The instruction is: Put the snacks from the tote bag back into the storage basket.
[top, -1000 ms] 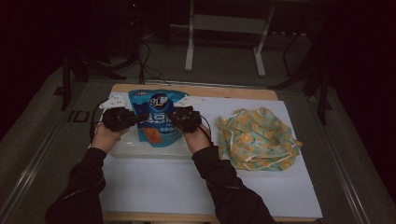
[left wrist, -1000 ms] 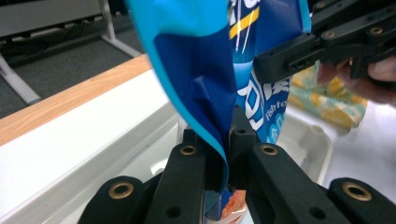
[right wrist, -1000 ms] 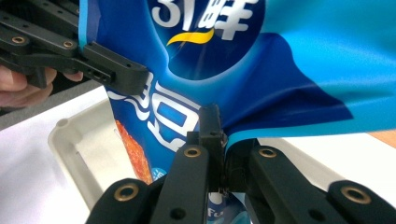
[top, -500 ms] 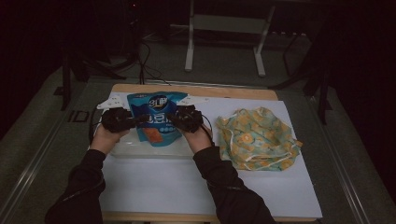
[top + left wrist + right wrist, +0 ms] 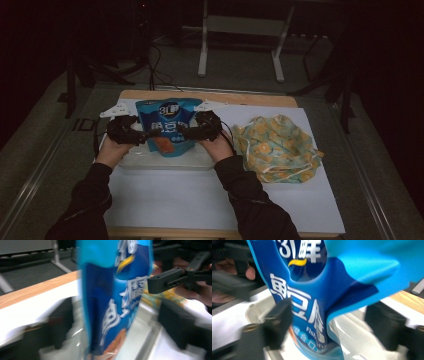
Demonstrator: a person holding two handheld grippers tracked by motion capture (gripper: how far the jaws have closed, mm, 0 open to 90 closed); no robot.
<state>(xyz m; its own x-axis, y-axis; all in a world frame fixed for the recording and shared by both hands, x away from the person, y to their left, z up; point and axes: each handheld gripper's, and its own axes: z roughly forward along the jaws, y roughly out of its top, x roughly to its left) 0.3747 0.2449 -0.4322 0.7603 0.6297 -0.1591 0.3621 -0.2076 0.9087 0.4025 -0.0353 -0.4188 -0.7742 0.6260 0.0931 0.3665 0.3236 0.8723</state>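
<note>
High view: left gripper (image 5: 145, 136) and right gripper (image 5: 181, 131) flank blue snack pouch (image 5: 167, 125), upright in clear tray (image 5: 200, 161) on white surface (image 5: 200, 200); fingers just opened, spread, pouch between. Yellow patterned cloth (image 5: 277, 147) lies right.

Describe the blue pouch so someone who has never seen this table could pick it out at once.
On the white sheet covering the wooden table, look to the left half, where a clear shallow tray sits. The blue pouch stands upright in it, between the two hand-held grippers. Its glossy blue front with large white characters sets it apart from the crumpled yellow-patterned cloth lying to its right.
</note>
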